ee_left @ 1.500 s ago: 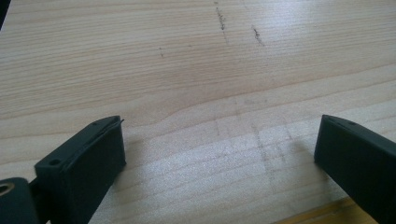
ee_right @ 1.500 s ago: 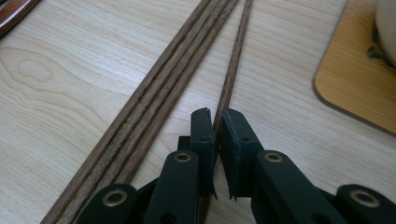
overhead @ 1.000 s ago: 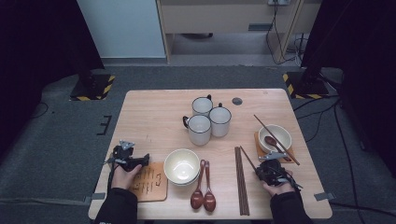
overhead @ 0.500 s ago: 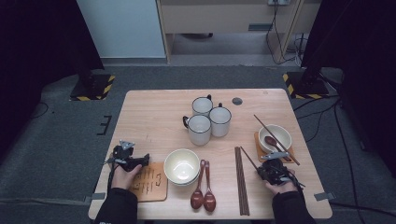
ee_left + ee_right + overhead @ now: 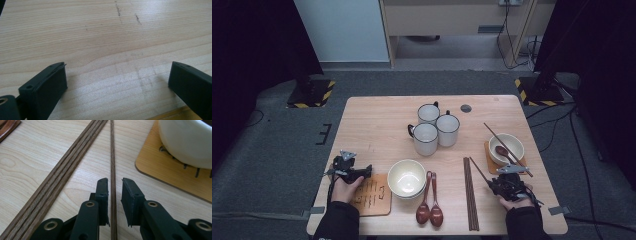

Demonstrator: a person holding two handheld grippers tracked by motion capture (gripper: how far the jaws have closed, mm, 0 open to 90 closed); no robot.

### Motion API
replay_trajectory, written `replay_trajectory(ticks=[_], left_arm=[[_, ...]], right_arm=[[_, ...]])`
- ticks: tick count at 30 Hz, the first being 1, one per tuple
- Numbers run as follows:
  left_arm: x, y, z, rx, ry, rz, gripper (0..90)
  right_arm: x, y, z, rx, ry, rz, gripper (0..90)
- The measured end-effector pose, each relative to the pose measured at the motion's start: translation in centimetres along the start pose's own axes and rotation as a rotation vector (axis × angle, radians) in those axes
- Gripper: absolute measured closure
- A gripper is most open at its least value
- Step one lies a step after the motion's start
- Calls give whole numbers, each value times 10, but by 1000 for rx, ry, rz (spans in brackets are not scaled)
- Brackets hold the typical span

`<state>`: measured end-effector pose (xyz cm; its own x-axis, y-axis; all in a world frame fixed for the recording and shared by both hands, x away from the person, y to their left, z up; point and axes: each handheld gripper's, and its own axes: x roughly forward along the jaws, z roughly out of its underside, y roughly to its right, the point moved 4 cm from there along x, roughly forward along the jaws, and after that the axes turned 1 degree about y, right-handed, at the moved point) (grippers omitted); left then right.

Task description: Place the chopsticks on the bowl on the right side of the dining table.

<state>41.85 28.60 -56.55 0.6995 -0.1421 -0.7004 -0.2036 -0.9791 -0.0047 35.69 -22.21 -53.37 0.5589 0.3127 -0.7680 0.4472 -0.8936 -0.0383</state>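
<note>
My right gripper (image 5: 115,185) rests low on the table at the front right (image 5: 498,184). A single dark wooden chopstick (image 5: 112,152) lies on the table between its jaws. The jaws have just been opening, and a small gap shows on each side of the stick, so the pads do not press it. A bundle of several chopsticks (image 5: 72,160) lies just to its left (image 5: 470,192). My left gripper (image 5: 118,75) stands wide open over bare wood, with nothing between its jaws. In the high view it is at the front left (image 5: 362,172).
A white bowl (image 5: 187,140) on a wooden coaster (image 5: 160,167) sits close to the right gripper, holding a spoon and a chopstick (image 5: 507,149). A cream bowl (image 5: 406,177), two wooden spoons (image 5: 429,210), a wooden board (image 5: 372,195) and three mugs (image 5: 432,127) occupy the middle.
Both hands keep their places. The high view is too small to show any clear shift of the chopstick or the other things.
</note>
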Motion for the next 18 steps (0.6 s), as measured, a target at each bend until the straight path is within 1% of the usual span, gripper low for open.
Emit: replay_trajectory(ticks=[4, 6, 11, 14, 16, 18], left_arm=[[0, 0, 0, 0, 0, 0, 8], [0, 0, 0, 0, 0, 0, 9], [0, 0, 0, 0, 0, 0, 9], [0, 0, 0, 0, 0, 0, 9], [0, 0, 0, 0, 0, 0, 9], [0, 0, 0, 0, 0, 0, 9]], right_arm=[[-4, 2, 3, 18, 15, 8, 739], [-6, 1, 6, 27, 11, 5, 740], [-6, 1, 10, 26, 0, 11, 744], [-4, 0, 12, 29, -22, 3, 746], [-2, 0, 13, 24, -31, 7, 748], [-3, 0, 13, 24, -28, 5, 753]])
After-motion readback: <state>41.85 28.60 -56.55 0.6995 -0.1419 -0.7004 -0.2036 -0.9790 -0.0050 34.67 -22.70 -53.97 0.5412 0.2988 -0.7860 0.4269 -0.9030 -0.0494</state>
